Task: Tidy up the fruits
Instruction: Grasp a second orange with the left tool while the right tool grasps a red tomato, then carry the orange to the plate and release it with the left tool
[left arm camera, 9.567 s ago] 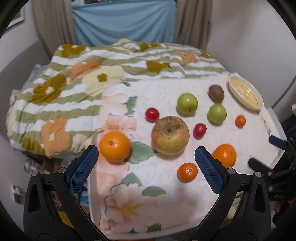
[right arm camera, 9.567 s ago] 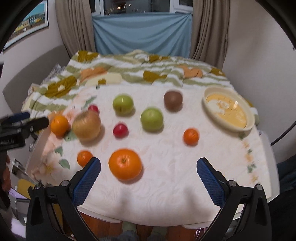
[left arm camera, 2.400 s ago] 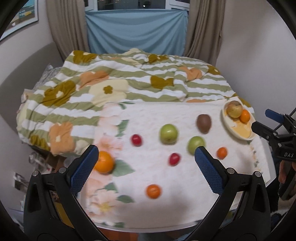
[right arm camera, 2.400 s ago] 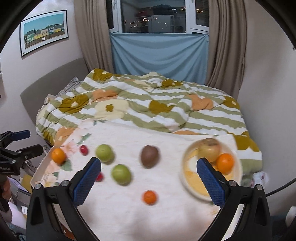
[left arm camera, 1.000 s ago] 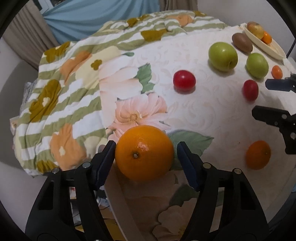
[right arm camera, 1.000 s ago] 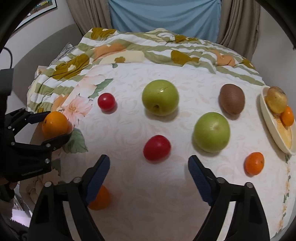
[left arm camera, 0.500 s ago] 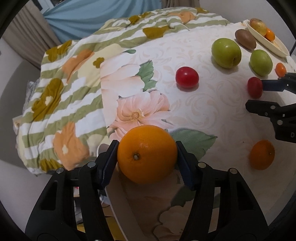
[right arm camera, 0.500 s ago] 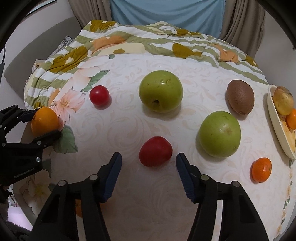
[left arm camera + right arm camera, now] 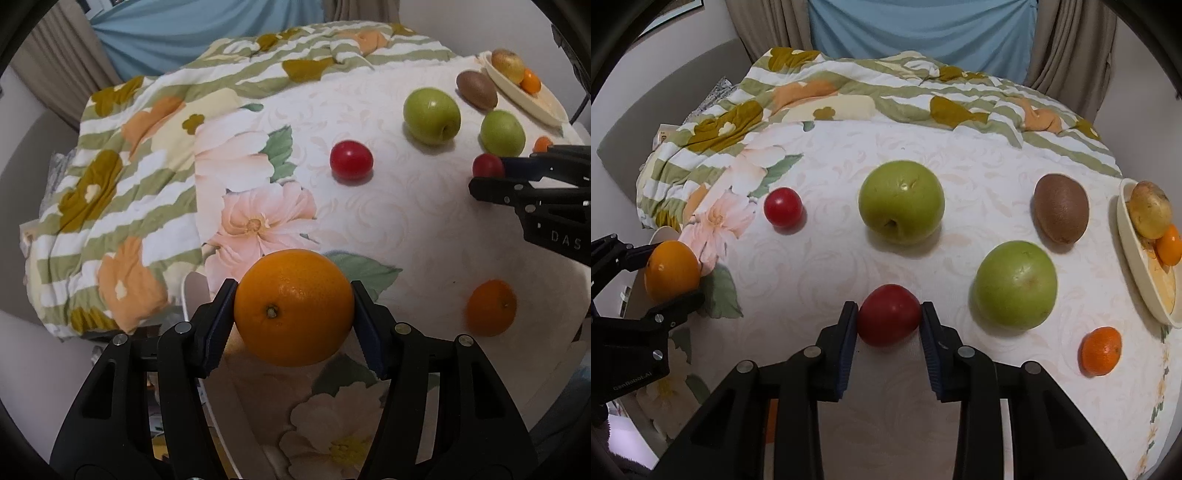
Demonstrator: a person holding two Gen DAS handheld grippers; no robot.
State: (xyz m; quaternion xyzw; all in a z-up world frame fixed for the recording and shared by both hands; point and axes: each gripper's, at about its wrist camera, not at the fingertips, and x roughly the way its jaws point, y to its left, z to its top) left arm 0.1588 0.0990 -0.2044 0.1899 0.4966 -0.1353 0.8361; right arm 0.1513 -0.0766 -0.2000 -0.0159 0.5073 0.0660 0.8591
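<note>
Fruit lies scattered over a white embossed cloth on the tabletop (image 9: 960, 155), and both grippers are closed on a piece. Farthest left, at the table's near corner over a printed flower, the left gripper (image 9: 293, 314) has its jaws pressed against both flanks of the big orange (image 9: 293, 306), stem end toward the camera — a grip across the widest part, which should keep a round fruit from rolling out. The orange looks to be resting on the cloth, though the fisheye makes that hard to judge.

Next comes a small red fruit (image 9: 783, 206), loose on the cloth, then a small mandarin (image 9: 490, 308) near the front edge. In the middle the right gripper (image 9: 889, 320) has just been closing, and its jaws now pinch the second red fruit (image 9: 889, 319) from either side; that fruit too seems not yet lifted.

Beyond it sit two green apples, one farther back (image 9: 901, 201) and one nearer (image 9: 1015, 284), with a brown kiwi (image 9: 1061, 208) behind the latter and another mandarin (image 9: 1100, 350) in front. At the far right stands the cream bowl (image 9: 1134, 236), already holding a yellowish pear-like fruit (image 9: 1148, 208) and an orange one (image 9: 1169, 249) — so the bowl is probably where everything is being gathered, and both held pieces are likely bound there.
</note>
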